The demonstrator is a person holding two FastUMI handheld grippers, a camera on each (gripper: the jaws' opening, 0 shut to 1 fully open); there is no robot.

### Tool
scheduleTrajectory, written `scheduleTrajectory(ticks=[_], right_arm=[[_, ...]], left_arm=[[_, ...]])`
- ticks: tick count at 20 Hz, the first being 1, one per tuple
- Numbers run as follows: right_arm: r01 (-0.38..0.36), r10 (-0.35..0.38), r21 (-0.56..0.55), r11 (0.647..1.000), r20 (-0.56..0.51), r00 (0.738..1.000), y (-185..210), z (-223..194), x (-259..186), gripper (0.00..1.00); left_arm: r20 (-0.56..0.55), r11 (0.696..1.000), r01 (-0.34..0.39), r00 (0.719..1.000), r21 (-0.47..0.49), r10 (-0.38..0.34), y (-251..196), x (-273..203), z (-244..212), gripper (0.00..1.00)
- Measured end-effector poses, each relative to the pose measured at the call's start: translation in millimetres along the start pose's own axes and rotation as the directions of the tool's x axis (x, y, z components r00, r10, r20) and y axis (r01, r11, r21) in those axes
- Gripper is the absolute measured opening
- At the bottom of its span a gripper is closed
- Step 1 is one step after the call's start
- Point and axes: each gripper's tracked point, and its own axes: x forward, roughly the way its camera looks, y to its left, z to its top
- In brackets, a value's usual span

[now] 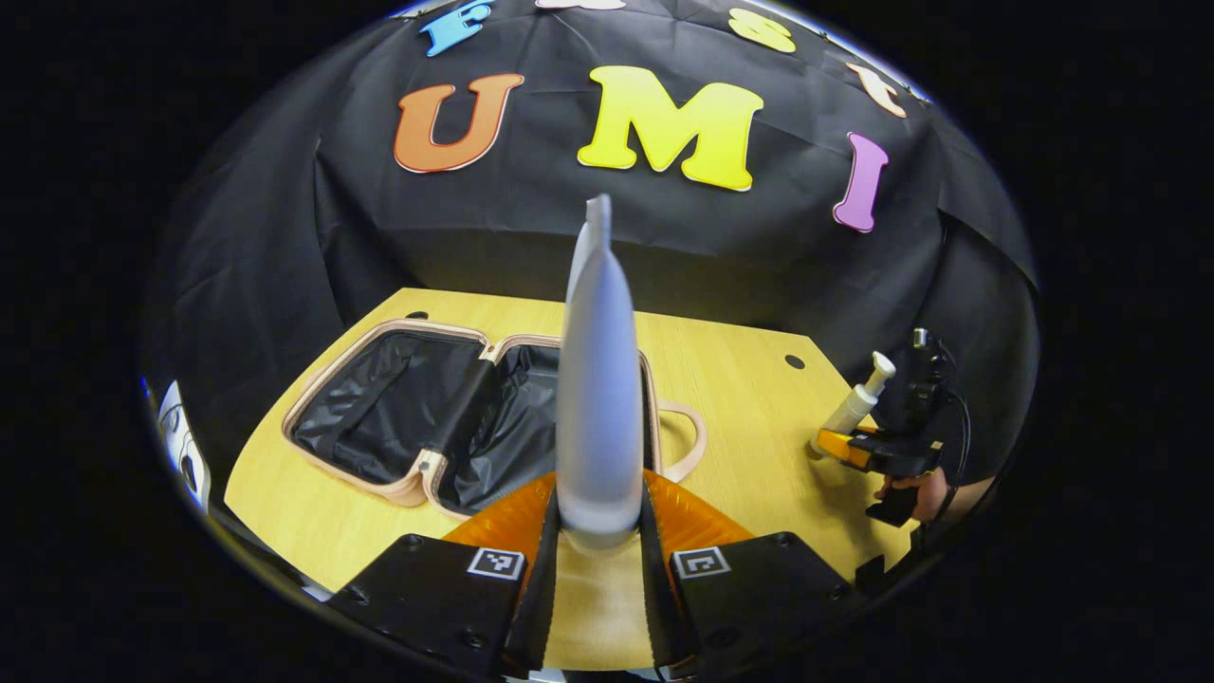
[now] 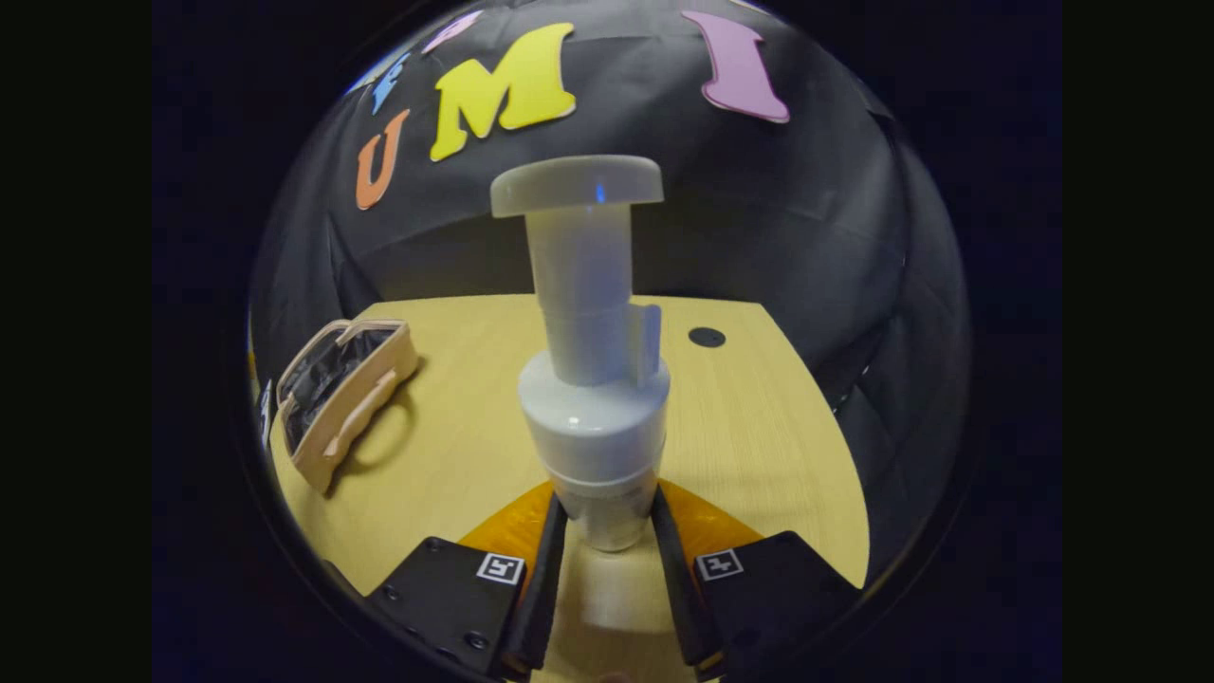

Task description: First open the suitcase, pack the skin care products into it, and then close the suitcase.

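The table [image 1: 759,417], pale wood, is seen spread across the booth, and a small dark hole [image 1: 794,361] is marked near its far edge. On its left part the case [image 1: 398,417] is laid wide open, both black-lined halves turned up, the beige rim and the loop handle [image 1: 690,441] picked out toward the middle of the table. In the right gripper view the same case [image 2: 337,398] is caught from the side, far to the left, well apart from what is being held.

Up close in the left gripper view, a white tube [image 1: 597,398] is gripped by the left gripper [image 1: 597,531]: both fingers are pressed against its lower end and the tube is stood upright, its flat crimped end at the top, with the open case behind it. The tube is held above the near edge of the table, in front of the case.

Over in the right gripper view, a white pump bottle [image 2: 593,379] is clamped by the right gripper [image 2: 607,531], the fingers closed on its body just under the collar, the wide pump head on top. That same bottle [image 1: 854,403] is spotted at the table's right side in the left gripper view, tilted, held in the other gripper [image 1: 868,451], with a hand [image 1: 925,493] made out behind it.
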Motion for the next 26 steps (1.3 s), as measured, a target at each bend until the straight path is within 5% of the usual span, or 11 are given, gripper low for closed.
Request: scheduleTrajectory(ticks=[5, 9, 17, 25, 26], right_arm=[[-0.078, 0.076, 0.031, 0.996, 0.053, 0.996, 44, 42, -65, 0.48], [-0.137, 0.133, 0.070, 0.988, 0.056, 0.990, 84, 58, -116, 0.48], [-0.228, 0.227, 0.114, 0.967, 0.022, 0.974, 161, 54, -189, 0.48], [-0.295, 0.312, 0.180, 0.938, -0.074, 0.947, 226, 50, -187, 0.48], [-0.298, 0.318, 0.178, 0.938, -0.095, 0.943, 234, 49, -181, 0.48]], left_arm=[[-0.083, 0.989, 0.144, 0.987, 0.040, -0.140, 36, 28, 19, 0.43], [-0.247, 0.963, 0.271, 0.933, -0.001, -0.263, 50, 67, -1, 0.43], [-0.576, 0.970, 0.235, 0.786, -0.056, -0.224, 72, 136, -58, 0.42], [-0.769, 0.981, 0.140, 0.610, -0.135, -0.193, 75, 145, -91, 0.42], [-0.774, 0.979, 0.146, 0.601, -0.139, -0.199, 74, 142, -91, 0.50]])
